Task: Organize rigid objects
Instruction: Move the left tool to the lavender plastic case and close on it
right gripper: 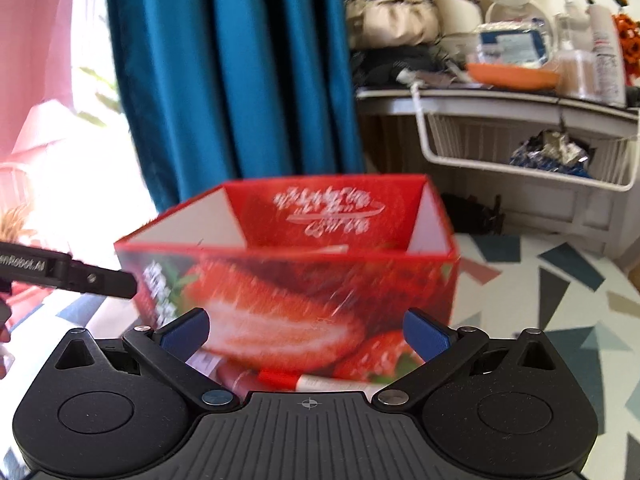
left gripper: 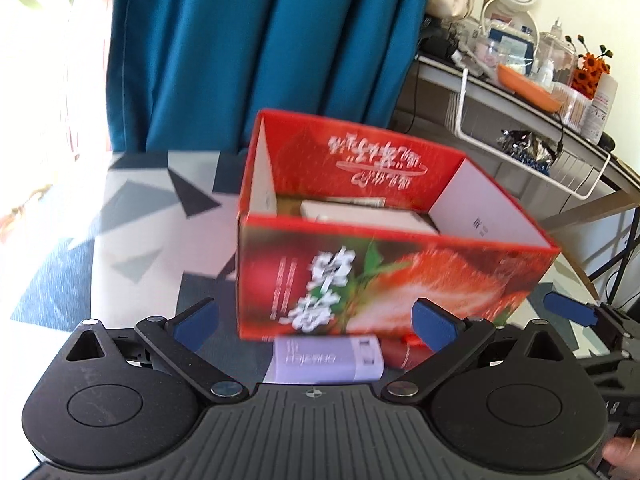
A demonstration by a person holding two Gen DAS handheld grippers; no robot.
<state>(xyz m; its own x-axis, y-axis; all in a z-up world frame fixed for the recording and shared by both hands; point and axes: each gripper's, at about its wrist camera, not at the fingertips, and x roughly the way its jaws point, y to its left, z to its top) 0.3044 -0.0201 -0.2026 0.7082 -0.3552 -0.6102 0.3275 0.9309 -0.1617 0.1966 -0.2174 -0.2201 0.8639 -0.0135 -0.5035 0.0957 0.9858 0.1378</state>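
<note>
A red strawberry-print cardboard box (left gripper: 384, 272) stands open on the patterned table, with a white flat box (left gripper: 368, 216) inside it. My left gripper (left gripper: 316, 324) is open and empty, its blue pads wide apart in front of the box. A lilac rectangular case (left gripper: 328, 360) and a red tube (left gripper: 404, 354) lie on the table just before the box. My right gripper (right gripper: 306, 332) is open and empty, close to the same box (right gripper: 296, 280). A red-and-white tube (right gripper: 304, 380) lies below it. The right gripper's finger (left gripper: 568, 308) shows at the right of the left wrist view.
The table (left gripper: 132, 220) has a grey, white and dark triangle pattern. A teal curtain (left gripper: 260, 48) hangs behind. A cluttered side desk (right gripper: 520, 96) with a white wire basket (right gripper: 520, 160) stands to the right. The left gripper's black finger (right gripper: 80, 274) reaches in from the left.
</note>
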